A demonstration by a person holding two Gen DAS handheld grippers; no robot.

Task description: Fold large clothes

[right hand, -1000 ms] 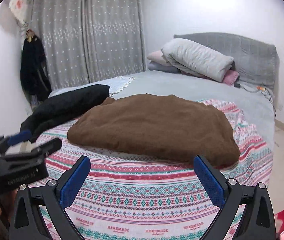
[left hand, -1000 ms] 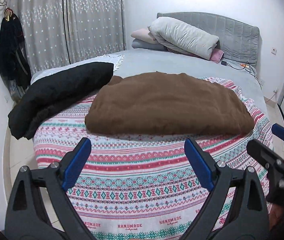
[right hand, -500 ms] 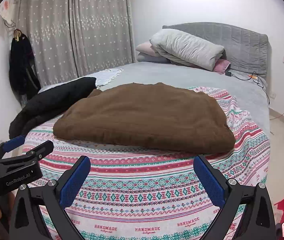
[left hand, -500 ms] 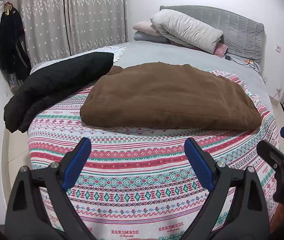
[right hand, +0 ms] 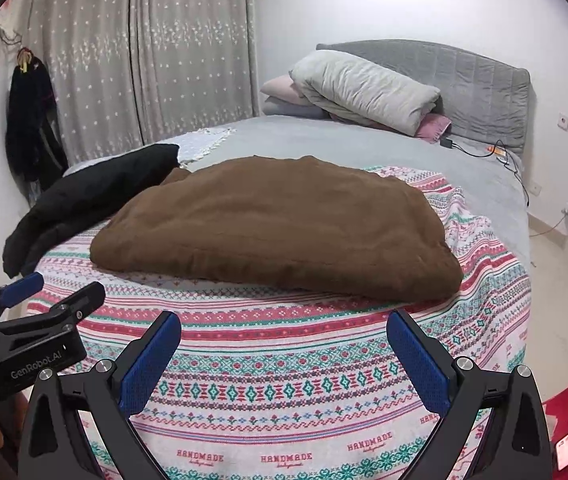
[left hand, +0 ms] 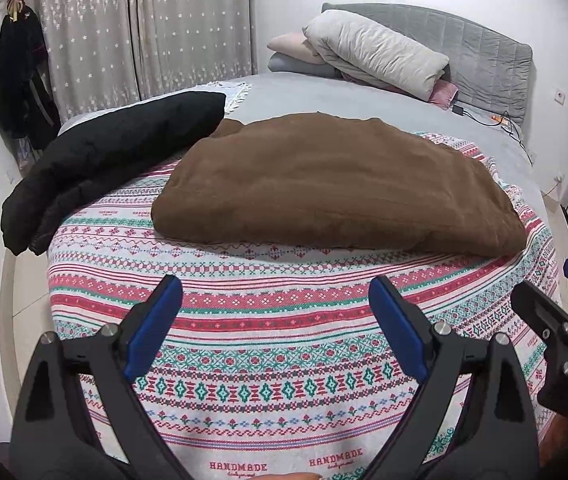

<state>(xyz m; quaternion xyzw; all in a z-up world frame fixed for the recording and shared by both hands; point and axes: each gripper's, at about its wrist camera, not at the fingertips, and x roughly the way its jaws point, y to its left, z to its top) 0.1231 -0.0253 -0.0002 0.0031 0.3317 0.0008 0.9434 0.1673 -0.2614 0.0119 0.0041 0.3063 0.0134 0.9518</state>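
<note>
black jacket is lying bunched along the left edge of the bed, its near end hanging off the side. just right of it, touching at the far corner, the brown garment is sitting folded flat in the middle of the patterned blanket w/ red and green bands. behind, grey bedsheet, pillows stacked against the grey headboard. curtains are hanging at back left.

left gripper is hovering over the blanket's near part, fingers spread wide, gripping nothing – well short of the brown garment. right gripper is doing the same further right, fingers wide apart & empty. each gripper is showing at the edge of the other's view.
</note>
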